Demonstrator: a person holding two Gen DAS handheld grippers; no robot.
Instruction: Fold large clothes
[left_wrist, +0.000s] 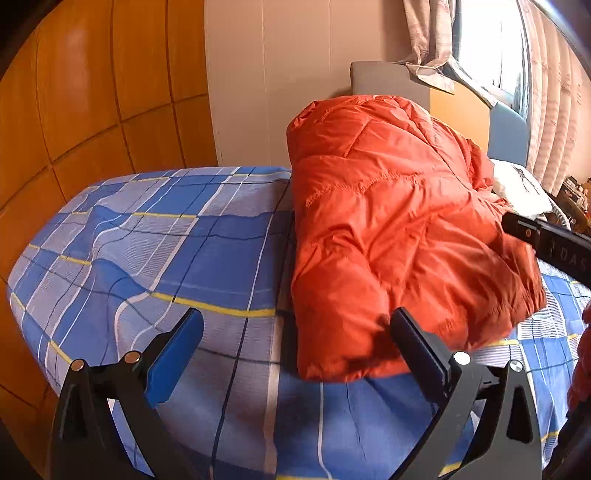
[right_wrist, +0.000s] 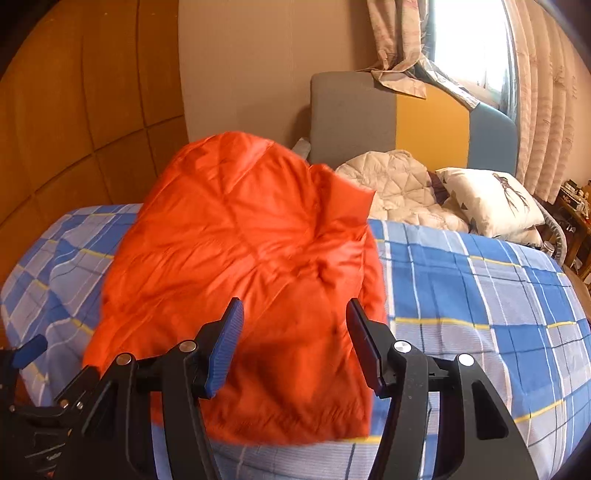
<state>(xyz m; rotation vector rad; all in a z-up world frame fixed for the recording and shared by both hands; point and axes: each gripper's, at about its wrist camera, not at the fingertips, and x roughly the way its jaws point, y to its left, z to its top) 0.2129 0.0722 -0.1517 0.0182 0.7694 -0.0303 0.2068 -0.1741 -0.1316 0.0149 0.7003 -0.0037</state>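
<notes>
An orange puffer jacket (left_wrist: 399, 229) lies in a folded bundle on the blue plaid bed sheet (left_wrist: 147, 251). My left gripper (left_wrist: 295, 332) is open, just in front of the bundle's near left corner, its right finger (left_wrist: 417, 343) touching the fabric edge. In the right wrist view the jacket (right_wrist: 240, 266) fills the middle. My right gripper (right_wrist: 293, 325) is open and empty, hovering over the jacket's near edge. The right gripper's body shows in the left wrist view (left_wrist: 546, 240). The left gripper's fingertip shows in the right wrist view (right_wrist: 29, 350).
A cream quilted garment (right_wrist: 402, 184) and a white pillow (right_wrist: 491, 203) lie at the head of the bed. A grey, yellow and blue headboard (right_wrist: 406, 122) stands behind. Wooden wardrobe panels (left_wrist: 92, 92) line the left. Curtains (right_wrist: 539, 110) and a window are at the right.
</notes>
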